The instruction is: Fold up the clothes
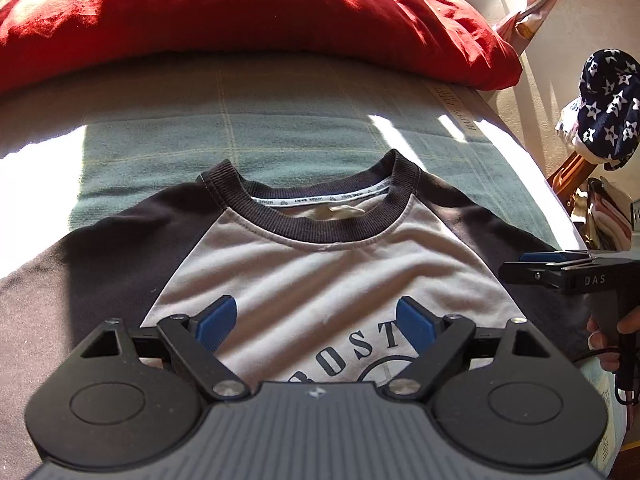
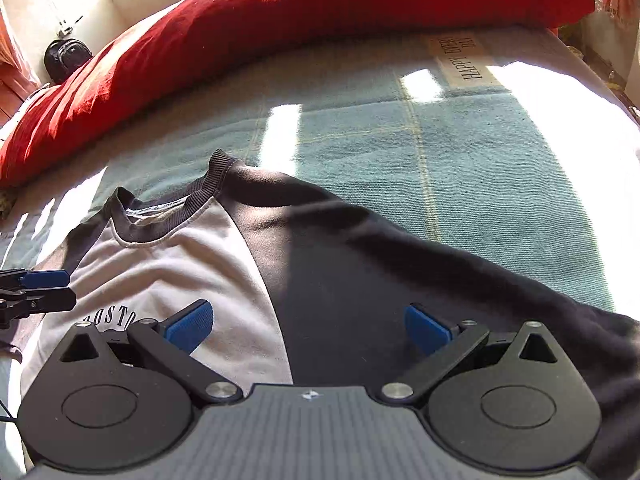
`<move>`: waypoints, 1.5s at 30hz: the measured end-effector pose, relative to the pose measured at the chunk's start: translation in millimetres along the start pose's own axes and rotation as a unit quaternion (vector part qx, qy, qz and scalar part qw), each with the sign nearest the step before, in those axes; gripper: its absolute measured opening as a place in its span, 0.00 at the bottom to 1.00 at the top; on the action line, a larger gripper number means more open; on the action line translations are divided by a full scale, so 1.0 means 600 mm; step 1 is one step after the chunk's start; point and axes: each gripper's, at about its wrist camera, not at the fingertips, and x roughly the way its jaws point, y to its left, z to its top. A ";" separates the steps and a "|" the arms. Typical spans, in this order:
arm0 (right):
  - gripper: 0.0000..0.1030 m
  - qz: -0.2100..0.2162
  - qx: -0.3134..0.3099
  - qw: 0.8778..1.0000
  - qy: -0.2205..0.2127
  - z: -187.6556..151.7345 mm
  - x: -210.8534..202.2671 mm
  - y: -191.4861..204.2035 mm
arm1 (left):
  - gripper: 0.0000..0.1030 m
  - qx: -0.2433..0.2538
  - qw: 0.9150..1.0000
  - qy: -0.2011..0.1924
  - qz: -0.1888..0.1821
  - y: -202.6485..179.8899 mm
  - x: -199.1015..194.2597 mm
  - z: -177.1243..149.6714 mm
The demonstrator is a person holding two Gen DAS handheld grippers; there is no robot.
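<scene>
Raglan T-shirt [image 1: 320, 264] lies flat on the bed [image 1: 280, 120]; bare blanket reaches the red pillow [image 1: 240, 20]. Left tongs [image 1: 316, 324] and right tongs [image 2: 308, 328] hang released; the hem is cut off.

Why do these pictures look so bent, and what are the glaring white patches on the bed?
Left wrist view: the fisheye lens bows the red pillow and the bed's edge; sunlight bleaches the green blanket white at left. Right wrist view: the same curving, harsh glare on the blanket at right, stripes of sun and shadow across the shirt, slight softness toward the edges.
</scene>
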 end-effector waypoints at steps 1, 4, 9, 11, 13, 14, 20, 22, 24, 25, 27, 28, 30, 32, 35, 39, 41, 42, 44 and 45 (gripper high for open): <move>1.00 -0.007 0.002 1.000 -0.001 0.002 0.014 -0.001 | 0.84 -0.001 1.000 0.003 0.000 0.006 0.015 0.003; 1.00 -0.023 -0.004 1.000 -0.020 0.011 0.036 -0.009 | 0.84 -0.005 1.000 0.000 0.009 0.032 0.044 0.015; 1.00 -0.035 -0.013 0.999 -0.019 0.032 0.055 -0.014 | 0.92 -0.010 1.000 -0.009 0.006 0.047 0.066 0.049; 1.00 -0.043 -0.021 0.999 -0.016 0.036 0.062 -0.012 | 0.98 -0.016 1.000 -0.011 0.001 0.046 0.070 0.054; 1.00 -0.054 -0.031 0.998 -0.014 0.034 0.066 -0.006 | 0.99 0.005 1.000 -0.005 0.012 0.035 0.077 0.052; 1.00 -0.059 -0.036 0.998 -0.014 0.033 0.067 -0.003 | 0.99 0.016 1.000 -0.005 0.019 0.028 0.078 0.050; 1.00 -0.043 -0.066 0.997 -0.017 0.020 0.033 0.011 | 0.99 0.053 0.998 0.001 0.026 0.004 0.027 0.016; 1.00 -0.020 -0.081 0.996 -0.024 0.007 0.004 0.018 | 0.99 0.064 0.997 0.001 0.031 -0.003 -0.008 -0.005; 1.00 0.000 -0.105 0.994 -0.023 -0.014 -0.029 0.030 | 0.99 0.069 0.997 0.005 0.031 -0.010 -0.045 -0.027; 1.00 0.011 -0.117 0.993 -0.017 -0.026 -0.047 0.038 | 0.99 0.070 0.997 0.010 0.029 -0.012 -0.064 -0.039; 1.00 0.042 -0.138 0.990 -0.004 -0.053 -0.085 0.055 | 0.99 0.065 0.997 0.022 0.020 -0.018 -0.103 -0.067; 1.00 0.062 -0.146 0.987 0.006 -0.067 -0.104 0.063 | 0.99 0.067 0.997 0.032 0.012 -0.023 -0.124 -0.083; 1.00 0.100 -0.159 0.982 0.032 -0.097 -0.139 0.080 | 0.99 0.072 0.996 0.050 0.003 -0.035 -0.162 -0.116; 1.00 0.125 -0.178 0.974 0.056 -0.129 -0.169 0.102 | 0.99 0.082 0.994 0.073 -0.002 -0.053 -0.198 -0.155; 1.00 0.156 -0.214 0.959 0.100 -0.183 -0.199 0.133 | 0.99 0.098 0.988 0.114 -0.025 -0.080 -0.238 -0.218; 1.00 0.209 -0.248 0.928 0.182 -0.259 -0.216 0.167 | 0.99 0.114 0.978 0.161 -0.073 -0.111 -0.247 -0.287; 1.00 0.233 -0.256 0.909 0.231 -0.299 -0.210 0.179 | 0.99 0.129 0.972 0.176 -0.084 -0.129 -0.235 -0.321; 1.00 0.243 -0.260 0.900 0.251 -0.317 -0.204 0.185 | 0.99 0.130 0.970 0.180 -0.094 -0.135 -0.226 -0.330; 1.00 0.257 -0.266 0.885 0.282 -0.346 -0.188 0.195 | 0.99 0.129 0.967 0.184 -0.116 -0.140 -0.201 -0.343; 1.00 0.264 -0.266 0.880 0.293 -0.359 -0.176 0.201 | 0.99 0.129 0.966 0.186 -0.127 -0.142 -0.189 -0.350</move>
